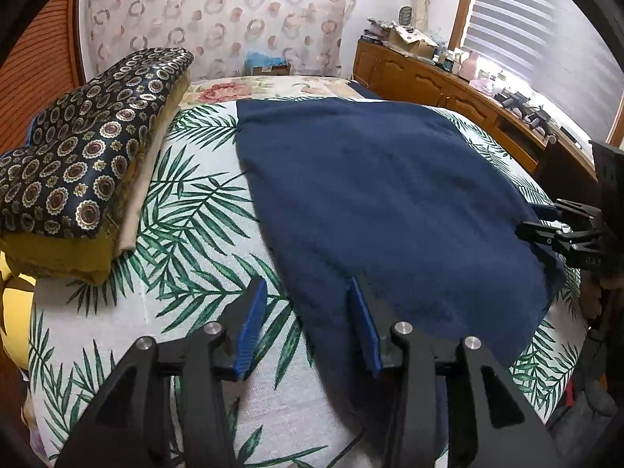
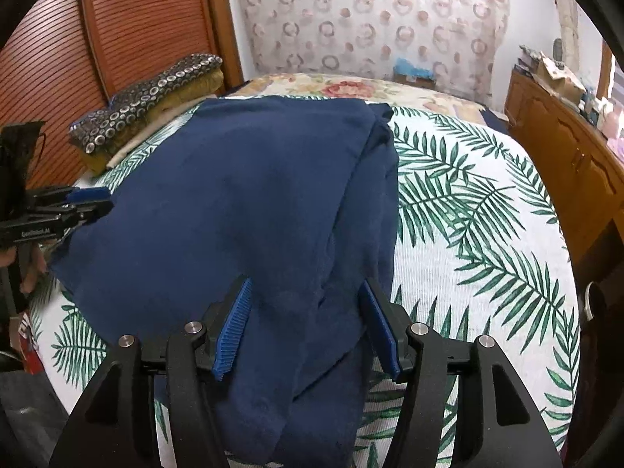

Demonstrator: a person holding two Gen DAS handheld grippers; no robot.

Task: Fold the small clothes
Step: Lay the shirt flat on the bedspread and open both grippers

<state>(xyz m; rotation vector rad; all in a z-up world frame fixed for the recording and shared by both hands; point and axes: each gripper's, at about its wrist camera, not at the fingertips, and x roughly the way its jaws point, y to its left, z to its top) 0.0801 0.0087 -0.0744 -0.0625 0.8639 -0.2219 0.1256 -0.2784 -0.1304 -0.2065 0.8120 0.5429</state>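
A bed [image 2: 487, 210] under a palm-leaf cover carries the navy garment [image 1: 382, 202], spread flat across its middle, with bare cover open on both sides. A stack of folded cloths [image 1: 85, 163] sits well apart by the far left edge. The left hand-held gripper [image 1: 308, 325] hangs open over the garment's near left edge. The right hand-held gripper [image 2: 304, 325], fingers spread, straddles a rumpled fold at the near right edge, perhaps touching it.

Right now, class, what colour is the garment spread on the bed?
Plain navy blue garment; the left wrist view shows it best.
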